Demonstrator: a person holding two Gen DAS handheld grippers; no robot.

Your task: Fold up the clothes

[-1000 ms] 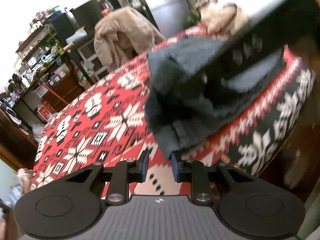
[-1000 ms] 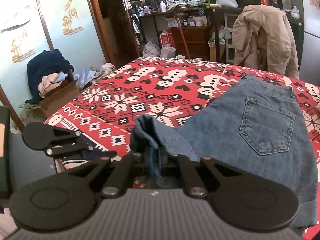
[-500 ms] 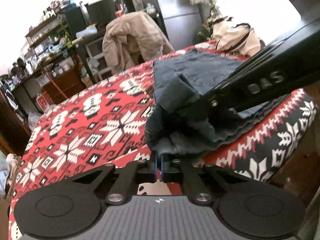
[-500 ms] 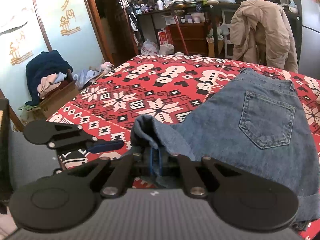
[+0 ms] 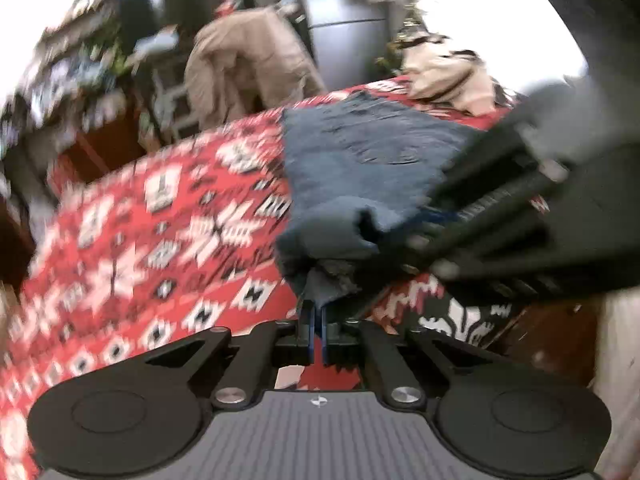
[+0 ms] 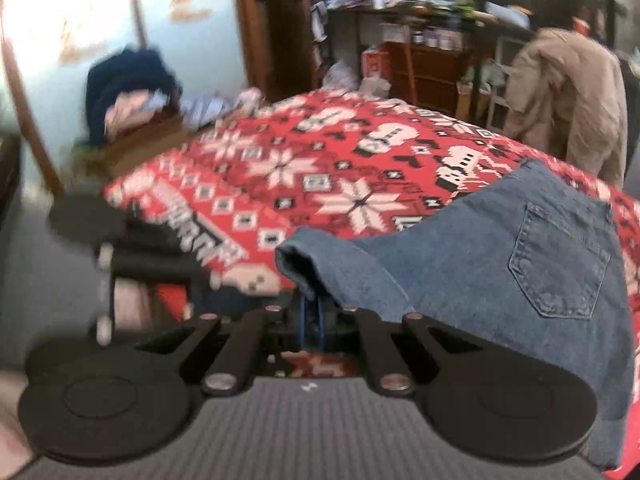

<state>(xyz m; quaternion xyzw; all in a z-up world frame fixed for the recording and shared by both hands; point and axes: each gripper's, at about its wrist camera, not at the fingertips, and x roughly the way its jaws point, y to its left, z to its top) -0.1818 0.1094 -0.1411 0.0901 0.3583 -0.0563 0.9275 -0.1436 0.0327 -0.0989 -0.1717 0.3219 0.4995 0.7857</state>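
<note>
The left hand-held gripper (image 5: 315,322) is clamped on a bunched hem of the denim shorts (image 5: 360,156), and the right hand-held gripper (image 6: 313,320) pinches another hem edge. The shorts spread ahead of both over the red patterned surface (image 6: 280,168), back pocket (image 6: 560,264) facing up, ahead and to the right.

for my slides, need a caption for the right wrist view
Right gripper shut on denim shorts hem over red patterned blanket.
</note>
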